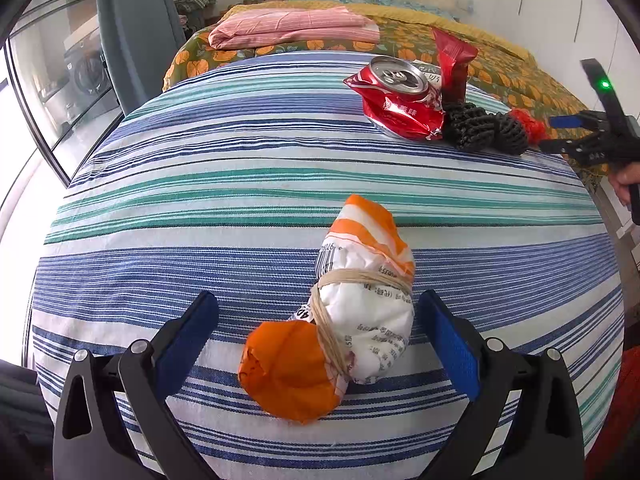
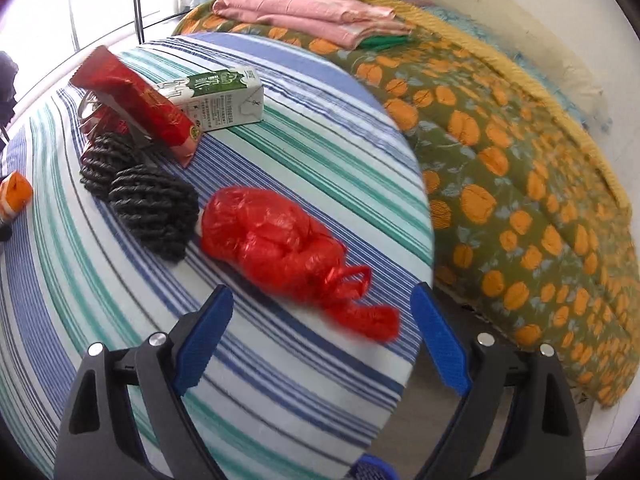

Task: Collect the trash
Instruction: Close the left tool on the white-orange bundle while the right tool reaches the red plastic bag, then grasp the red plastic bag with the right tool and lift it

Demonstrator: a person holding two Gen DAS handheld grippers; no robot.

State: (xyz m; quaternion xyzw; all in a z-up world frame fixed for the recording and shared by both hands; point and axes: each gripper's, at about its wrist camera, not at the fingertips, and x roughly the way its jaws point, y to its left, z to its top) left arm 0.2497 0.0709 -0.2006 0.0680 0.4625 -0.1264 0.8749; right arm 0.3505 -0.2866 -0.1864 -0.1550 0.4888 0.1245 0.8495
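Your left gripper [image 1: 316,336] hangs over the striped tablecloth [image 1: 200,200], jaws spread wide around an orange-and-white wrapper bundle [image 1: 340,316] tied with string; neither pad touches it. Farther along the cloth lie a crushed red can [image 1: 400,88], a red snack packet [image 1: 452,60] and two black foam nets [image 1: 484,128], with a milk carton [image 2: 220,100] mostly hidden behind them in the left view. Your right gripper [image 2: 322,340] also stands wide, empty, over a knotted red plastic bag [image 2: 280,248] near the table's edge; motion blur softens the bag's handles. The floral bedspread [image 2: 520,180] and folded pink cloth [image 2: 304,16] lie beyond. A blue object at the right view's bottom edge is cut off and unreadable.
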